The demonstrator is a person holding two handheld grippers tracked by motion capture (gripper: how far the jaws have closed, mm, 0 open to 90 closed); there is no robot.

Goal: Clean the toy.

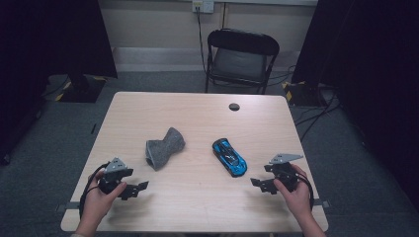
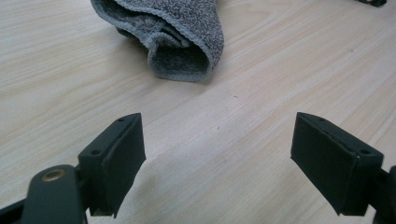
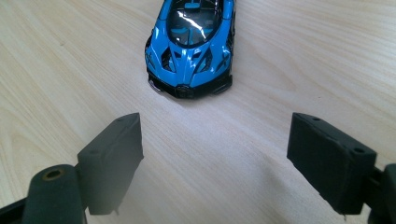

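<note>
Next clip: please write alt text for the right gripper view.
A glossy blue toy sports car with black trim sits on a pale wooden table, its end toward the camera. The right claw is open just short of it, black jaws wide apart, touching nothing.

Lab-like recording room: black curtains, floor cables, folding chair.

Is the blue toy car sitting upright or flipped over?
Upright: the blue toy car shows its roof and windscreen, resting on the table.
</note>
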